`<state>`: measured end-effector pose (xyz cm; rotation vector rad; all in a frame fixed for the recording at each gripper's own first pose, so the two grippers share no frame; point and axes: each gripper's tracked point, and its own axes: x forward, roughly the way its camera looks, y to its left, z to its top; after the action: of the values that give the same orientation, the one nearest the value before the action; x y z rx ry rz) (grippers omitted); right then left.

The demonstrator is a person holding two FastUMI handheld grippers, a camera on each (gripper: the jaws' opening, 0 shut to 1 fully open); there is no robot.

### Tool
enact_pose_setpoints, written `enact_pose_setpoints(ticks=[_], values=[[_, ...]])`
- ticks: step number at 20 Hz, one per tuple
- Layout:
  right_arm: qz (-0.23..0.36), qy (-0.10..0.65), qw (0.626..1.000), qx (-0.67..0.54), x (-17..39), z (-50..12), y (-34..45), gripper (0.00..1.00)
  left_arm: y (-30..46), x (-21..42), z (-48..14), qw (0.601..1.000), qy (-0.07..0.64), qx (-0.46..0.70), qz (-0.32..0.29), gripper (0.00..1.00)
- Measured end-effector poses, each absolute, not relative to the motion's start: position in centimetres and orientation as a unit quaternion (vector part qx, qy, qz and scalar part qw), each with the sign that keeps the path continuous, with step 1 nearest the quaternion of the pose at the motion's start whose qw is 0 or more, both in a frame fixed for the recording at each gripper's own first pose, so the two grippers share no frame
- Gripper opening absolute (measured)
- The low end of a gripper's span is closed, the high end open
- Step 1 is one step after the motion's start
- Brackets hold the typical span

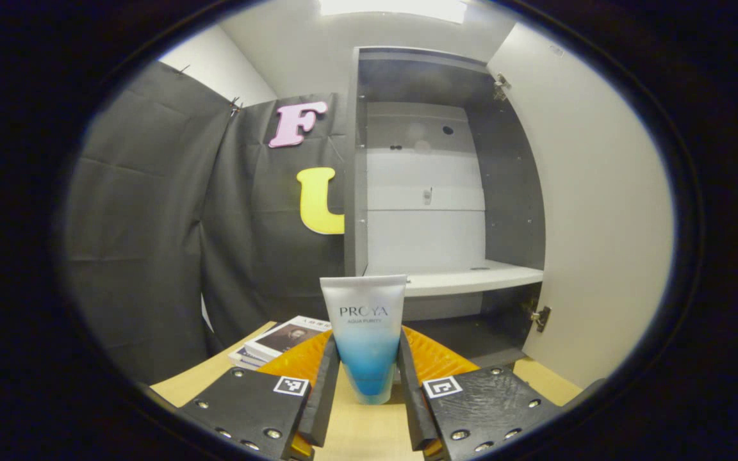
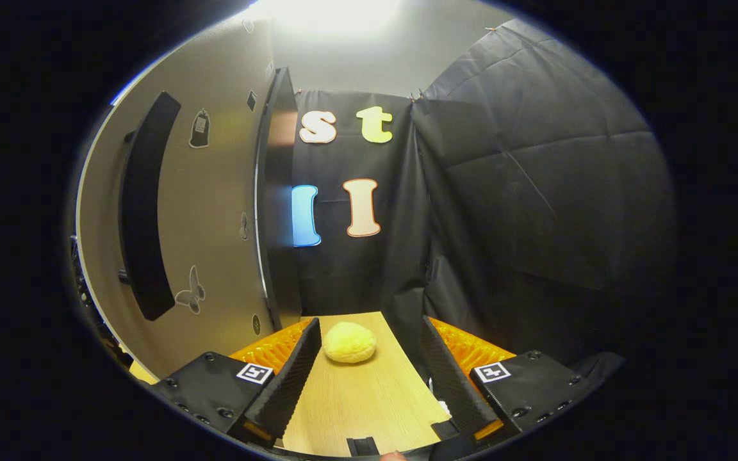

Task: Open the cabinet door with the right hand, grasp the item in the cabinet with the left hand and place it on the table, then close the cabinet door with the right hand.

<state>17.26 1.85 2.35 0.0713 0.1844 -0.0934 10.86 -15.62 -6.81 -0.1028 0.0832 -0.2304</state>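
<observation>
Now, with your left hand-held gripper (image 1: pixel 369 390) clamped on the cleanser tube (image 1: pixel 364 333) just above the counter (image 1: pixel 356 429), set it down upright before releasing, while your right hand-held gripper (image 2: pixel 369 378), fingers apart, waits beside the open cabinet door (image 2: pixel 215 224).

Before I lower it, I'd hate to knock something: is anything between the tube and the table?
Nothing visible. The left gripper holds the tube upright above bare table; the booklets lie off to one side.

Tube (image 1: pixel 366 339) upright on tabletop (image 1: pixel 362 429), before open cabinet (image 1: pixel 433 192); booklets (image 1: pixel 279 339) at its left; cabinet door (image 1: pixel 599 211) right; bun (image 2: pixel 350 342) on tabletop.
</observation>
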Motion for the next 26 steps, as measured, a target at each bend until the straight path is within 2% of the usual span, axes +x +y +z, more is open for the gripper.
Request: enact_pose_setpoints(ticks=[5,6,10,12,13,14,15,19,20,21,22,23,24,26], values=[[-0.048,0.090,0.994,0.038,16.5,1.7,2.2,0.98,-13.0,7.6,-11.7,0.991,0.054,-0.053,-0.109,0.53],[-0.049,0.091,0.994,0.036,16.4,1.5,2.2,0.98,-12.7,7.0,-12.8,0.991,0.059,-0.054,-0.108,0.50],[-0.048,0.095,0.994,0.029,16.0,0.9,2.9,0.98,-11.9,5.1,-17.1,0.990,0.074,-0.061,-0.103,0.53],[-0.051,0.093,0.994,0.022,15.7,0.8,2.9,0.98,-11.8,4.5,-19.2,0.990,0.081,-0.060,-0.101,0.47],[-0.051,0.092,0.994,0.020,15.6,0.8,3.1,0.98,-11.7,4.2,-20.3,0.990,0.087,-0.059,-0.099,0.50],[-0.050,0.092,0.994,0.020,15.6,0.7,3.2,0.98,-11.6,3.9,-21.5,0.989,0.092,-0.059,-0.098,0.47],[-0.049,0.094,0.994,0.019,15.5,0.6,3.4,0.93,-11.6,3.7,-22.6,0.989,0.099,-0.059,-0.095,0.48],[-0.044,0.105,0.994,0.008,15.4,0.0,4.0,0.93,-11.2,2.5,-26.6,0.988,0.119,-0.053,-0.082,0.50],[-0.041,0.108,0.993,0.006,15.6,-0.1,4.2,0.93,-11.3,2.2,-27.8,0.987,0.128,-0.054,-0.079,0.47],[-0.038,0.110,0.993,0.006,15.6,-0.2,4.5,0.98,-11.3,1.9,-28.8,0.987,0.134,-0.054,-0.077,0.47],[-0.035,0.110,0.993,0.006,15.8,-0.1,4.7,0.93,-11.2,1.8,-29.5,0.986,0.136,-0.053,-0.074,0.47],[-0.032,0.110,0.993,0.005,15.8,-0.2,4.9,0.98,-11.2,1.5,-30.0,0.986,0.138,-0.053,-0.072,0.47],[-0.031,0.110,0.993,0.003,16.0,-0.1,5.2,1.00,-11.3,1.3,-30.5,0.986,0.139,-0.055,-0.070,0.54],[-0.028,0.112,0.993,-0.002,16.4,0.0,5.5,0.99,-11.6,1.1,-31.4,0.985,0.144,-0.061,-0.068,0.54]])
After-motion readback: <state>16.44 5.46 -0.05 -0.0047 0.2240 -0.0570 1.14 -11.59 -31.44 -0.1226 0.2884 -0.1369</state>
